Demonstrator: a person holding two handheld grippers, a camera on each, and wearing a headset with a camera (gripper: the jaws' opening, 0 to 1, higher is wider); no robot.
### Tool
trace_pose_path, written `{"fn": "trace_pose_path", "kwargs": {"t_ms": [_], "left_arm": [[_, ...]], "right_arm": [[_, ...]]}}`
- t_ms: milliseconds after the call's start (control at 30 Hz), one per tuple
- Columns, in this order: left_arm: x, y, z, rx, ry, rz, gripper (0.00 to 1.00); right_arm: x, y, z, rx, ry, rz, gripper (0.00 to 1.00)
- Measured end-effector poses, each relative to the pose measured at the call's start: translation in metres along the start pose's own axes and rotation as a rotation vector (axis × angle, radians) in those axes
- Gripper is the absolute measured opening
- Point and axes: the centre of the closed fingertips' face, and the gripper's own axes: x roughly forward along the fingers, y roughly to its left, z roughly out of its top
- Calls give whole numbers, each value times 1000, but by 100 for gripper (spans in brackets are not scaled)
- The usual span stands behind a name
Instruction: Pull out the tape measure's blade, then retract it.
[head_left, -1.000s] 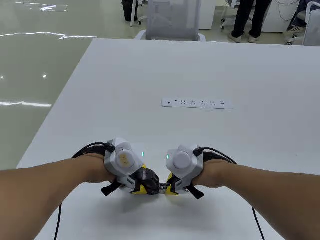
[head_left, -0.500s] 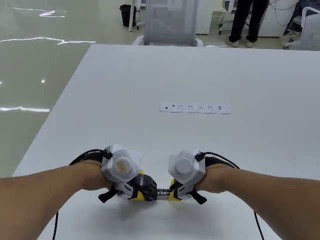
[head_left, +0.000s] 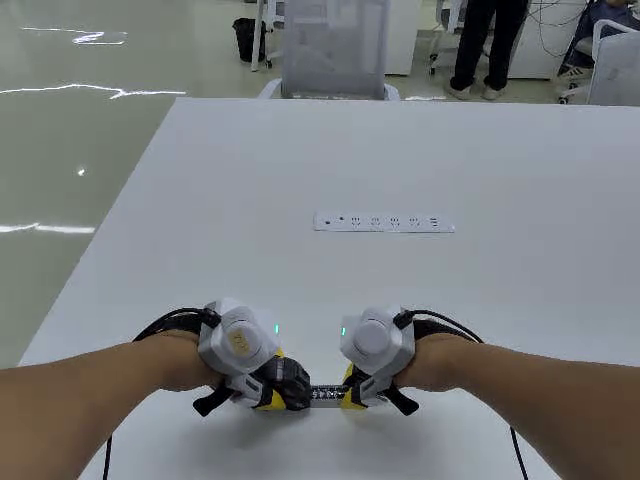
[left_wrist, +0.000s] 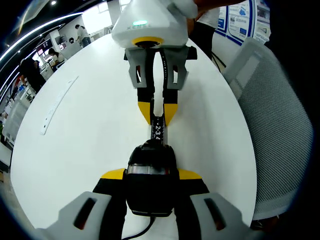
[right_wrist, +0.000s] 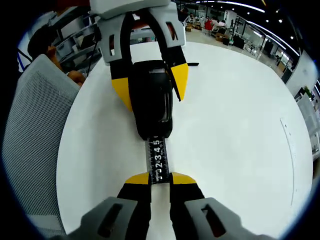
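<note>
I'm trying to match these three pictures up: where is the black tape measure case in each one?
Head view: tape measure case low centre, left of the blade.
Left gripper view: bottom centre, between that view's own jaws.
Right gripper view: upper centre, past the blade.
Shared landmark: the numbered blade.

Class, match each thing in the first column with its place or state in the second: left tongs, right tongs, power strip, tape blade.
1. left tongs
2. right tongs
3. power strip
4. blade

A. drawn out a short way, numbers showing
B. shut on the black case
C. lying flat farther out on the table
D. shut on the blade's end

Pairs: 1-B, 2-D, 3-C, 4-A
</note>
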Motion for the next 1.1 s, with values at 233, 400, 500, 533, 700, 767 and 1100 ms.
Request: {"fn": "trace_pose_path", "kwargs": {"t_ms": [233,400,500,533,700,767,1100], "left_arm": [[0,0,0,-6,-2,3,32],[1,1,0,-8,-2,4,32],[1,1,0,-7,-3,4,32],[1,1,1,-6,-8,5,32],[0,1,1,-10,-8,4,32],[0,1,1,-11,-8,3,32],[0,0,1,-22,-6,5,32]], "right_arm": [[-2,-1,-4,1,5,-1,12],[-3,-2,-7,9,5,-2,12],[-4,-2,-8,14,4,-2,12],[-4,-2,-8,14,6,-1,12],[-5,-1,-10,11,4,1,12],[-6,-1,-11,9,5,3,12],[-8,-2,-14,2,7,4,12]]}}
